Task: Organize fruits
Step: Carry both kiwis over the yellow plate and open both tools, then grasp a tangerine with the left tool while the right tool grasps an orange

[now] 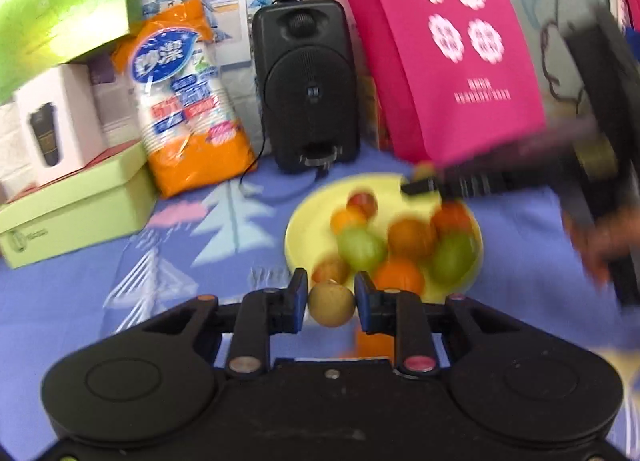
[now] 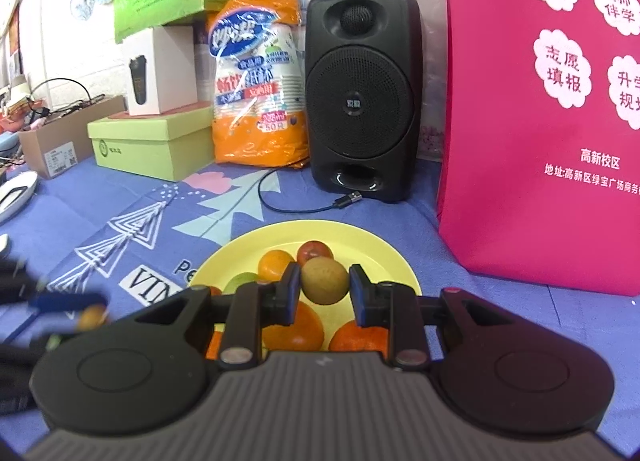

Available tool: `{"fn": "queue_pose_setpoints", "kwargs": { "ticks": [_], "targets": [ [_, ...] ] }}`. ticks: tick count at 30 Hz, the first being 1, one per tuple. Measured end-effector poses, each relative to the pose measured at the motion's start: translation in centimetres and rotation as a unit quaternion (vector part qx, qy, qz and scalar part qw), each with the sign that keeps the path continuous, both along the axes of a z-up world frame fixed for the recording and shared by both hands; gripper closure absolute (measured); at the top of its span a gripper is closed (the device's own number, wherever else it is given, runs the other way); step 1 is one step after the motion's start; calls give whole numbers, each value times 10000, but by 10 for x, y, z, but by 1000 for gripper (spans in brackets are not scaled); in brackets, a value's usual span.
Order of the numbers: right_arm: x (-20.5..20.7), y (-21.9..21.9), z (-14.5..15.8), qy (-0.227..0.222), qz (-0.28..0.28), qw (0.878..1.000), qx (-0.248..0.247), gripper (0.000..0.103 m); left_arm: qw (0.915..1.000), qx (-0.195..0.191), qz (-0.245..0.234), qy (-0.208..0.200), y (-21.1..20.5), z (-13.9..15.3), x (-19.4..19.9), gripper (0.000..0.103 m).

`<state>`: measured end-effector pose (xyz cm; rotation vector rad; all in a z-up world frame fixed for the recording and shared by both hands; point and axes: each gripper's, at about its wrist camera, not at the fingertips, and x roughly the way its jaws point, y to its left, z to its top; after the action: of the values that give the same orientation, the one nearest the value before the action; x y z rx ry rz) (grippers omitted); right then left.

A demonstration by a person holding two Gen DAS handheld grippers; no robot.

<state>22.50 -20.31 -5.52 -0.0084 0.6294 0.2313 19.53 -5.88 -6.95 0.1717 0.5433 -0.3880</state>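
A yellow plate [image 1: 304, 221] on the blue tablecloth holds several fruits: oranges, green fruits and small red ones. It also shows in the right wrist view [image 2: 360, 237]. My left gripper [image 1: 331, 303] is shut on a small tan round fruit [image 1: 331, 307], just short of the plate's near rim. My right gripper [image 2: 325, 289] is shut on a similar tan fruit [image 2: 324, 280] above the plate. The right gripper also shows blurred in the left wrist view [image 1: 424, 181], over the plate's far side. The left gripper shows blurred at the right wrist view's left edge [image 2: 86, 311].
A black speaker [image 2: 360, 101] with a loose cable [image 2: 304, 205] stands behind the plate. A pink bag [image 2: 540, 133] stands to the right. An orange pack of paper cups [image 2: 256, 85] and green boxes [image 2: 148, 145] stand to the left.
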Motion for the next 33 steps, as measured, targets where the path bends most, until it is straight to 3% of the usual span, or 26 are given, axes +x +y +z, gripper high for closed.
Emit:
{"fn": "queue_pose_setpoints", "kwargs": {
  "ticks": [7, 9, 10, 11, 14, 21, 26, 33],
  "targets": [
    [11, 4, -10, 114, -79, 9998, -114, 74, 9996, -4, 77, 263, -29, -13, 79, 76],
    [6, 1, -7, 14, -124, 9999, -113, 63, 9994, -170, 124, 266, -28, -15, 87, 53],
    [2, -2, -5, -30, -132, 9999, -100, 63, 9991, -224, 217, 271, -26, -15, 89, 32],
    [-1, -5, -2, -63, -153, 9998, -75, 63, 9990, -289, 252, 221, -23, -14, 89, 25],
    [-13, -15, 6, -159, -221, 9996, 36, 63, 9983, -489, 254, 185, -11, -6, 82, 25],
    [-62, -31, 23, -515, -338, 9979, 206, 63, 9959, -784, 442, -66, 26, 20, 27, 18],
    [-97, -28, 26, -679, -313, 9968, 289, 63, 9966, -468, 525, -435, 34, 20, -32, 12],
    [-133, -15, 14, -512, -239, 9965, 609, 63, 9970, -256, 611, -397, 30, -1, -96, 12]
  ]
}}
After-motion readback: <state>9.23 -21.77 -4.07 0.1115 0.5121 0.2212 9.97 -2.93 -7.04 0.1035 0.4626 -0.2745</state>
